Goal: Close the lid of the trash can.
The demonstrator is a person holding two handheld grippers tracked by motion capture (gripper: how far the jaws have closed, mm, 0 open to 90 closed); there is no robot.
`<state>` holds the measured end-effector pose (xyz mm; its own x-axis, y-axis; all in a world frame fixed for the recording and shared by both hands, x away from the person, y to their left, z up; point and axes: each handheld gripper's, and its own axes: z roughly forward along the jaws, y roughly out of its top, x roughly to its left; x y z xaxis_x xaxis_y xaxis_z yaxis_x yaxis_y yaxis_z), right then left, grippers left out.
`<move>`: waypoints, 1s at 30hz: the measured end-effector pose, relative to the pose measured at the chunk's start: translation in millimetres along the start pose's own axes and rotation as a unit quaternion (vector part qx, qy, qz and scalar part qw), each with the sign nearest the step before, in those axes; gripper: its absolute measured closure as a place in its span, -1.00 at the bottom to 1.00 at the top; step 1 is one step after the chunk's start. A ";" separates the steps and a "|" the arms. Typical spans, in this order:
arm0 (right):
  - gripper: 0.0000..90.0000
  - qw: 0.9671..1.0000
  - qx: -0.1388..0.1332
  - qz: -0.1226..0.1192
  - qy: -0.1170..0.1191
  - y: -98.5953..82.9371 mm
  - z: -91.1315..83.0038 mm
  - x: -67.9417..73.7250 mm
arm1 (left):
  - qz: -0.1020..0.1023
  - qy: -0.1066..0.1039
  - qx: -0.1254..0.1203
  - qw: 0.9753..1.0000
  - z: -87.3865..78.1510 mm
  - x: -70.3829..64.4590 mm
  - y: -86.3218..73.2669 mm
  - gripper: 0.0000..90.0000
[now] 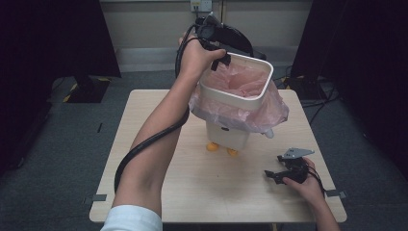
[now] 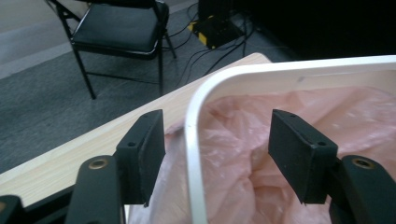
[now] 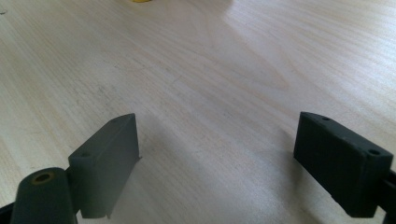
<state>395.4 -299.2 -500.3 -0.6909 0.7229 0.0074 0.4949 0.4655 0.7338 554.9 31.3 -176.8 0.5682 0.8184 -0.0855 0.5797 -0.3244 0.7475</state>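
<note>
**Pink liner, white rim between your left jaws**

Pink plastic bag (image 1: 243, 82) lines the white bin (image 1: 239, 98), which stands near the middle of the wooden table (image 1: 144, 139) on small orange feet (image 1: 212, 147), the bag's edge folded down over the outside. From the high view your left gripper (image 1: 222, 60) sits at the bin's far-left rim. The left gripper view adds what that one cannot: the jaws stand wide apart and straddle the white rim (image 2: 191, 140), one pad (image 2: 142, 154) outside against the draped film, the other pad (image 2: 301, 158) inside above the crumpled liner, neither pressing on it.

Your right gripper (image 1: 281, 173) rests low on the table's near right, well apart from the bin. Its own view shows its jaws spread wide over bare wood, holding nothing.

Beyond the table, the left gripper view catches a black folding chair (image 2: 116, 32) and cables (image 2: 219, 51) on the grey floor. Your left forearm and its cable cross the table's left half.
</note>
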 end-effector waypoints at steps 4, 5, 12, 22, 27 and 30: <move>-0.71 1.000 0.000 -0.001 0.000 0.0 0.1 0.1 | 0.000 -0.008 -0.001 1.000 -13.3 2.7 -4.4 -0.20; -0.71 1.000 0.000 -0.001 0.000 0.0 0.1 0.1 | -0.004 -0.011 0.000 1.000 -16.0 3.7 -6.2 -0.20; -0.71 1.000 0.000 -0.001 -0.001 0.0 0.1 0.1 | -0.023 -0.041 0.015 0.999 -19.7 3.7 -17.2 -0.12; -0.71 1.000 0.000 -0.001 0.000 0.0 0.1 0.0 | -0.005 -0.033 0.017 0.999 -13.4 -4.9 -14.7 -0.17; -0.71 1.000 0.000 -0.001 -0.001 0.0 0.1 0.1 | 0.001 -0.037 0.005 0.999 -16.8 -3.1 -14.0 -0.29; -0.71 1.000 0.000 -0.001 -0.001 0.0 0.1 0.1 | 0.014 -0.036 -0.003 0.999 -22.0 -4.0 -14.6 -0.42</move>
<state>395.4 -299.1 -500.3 -0.6908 0.7230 0.0055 0.4942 0.4666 0.7335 531.4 43.2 -172.8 0.6254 0.7724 -0.1112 0.5593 -0.3442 0.7541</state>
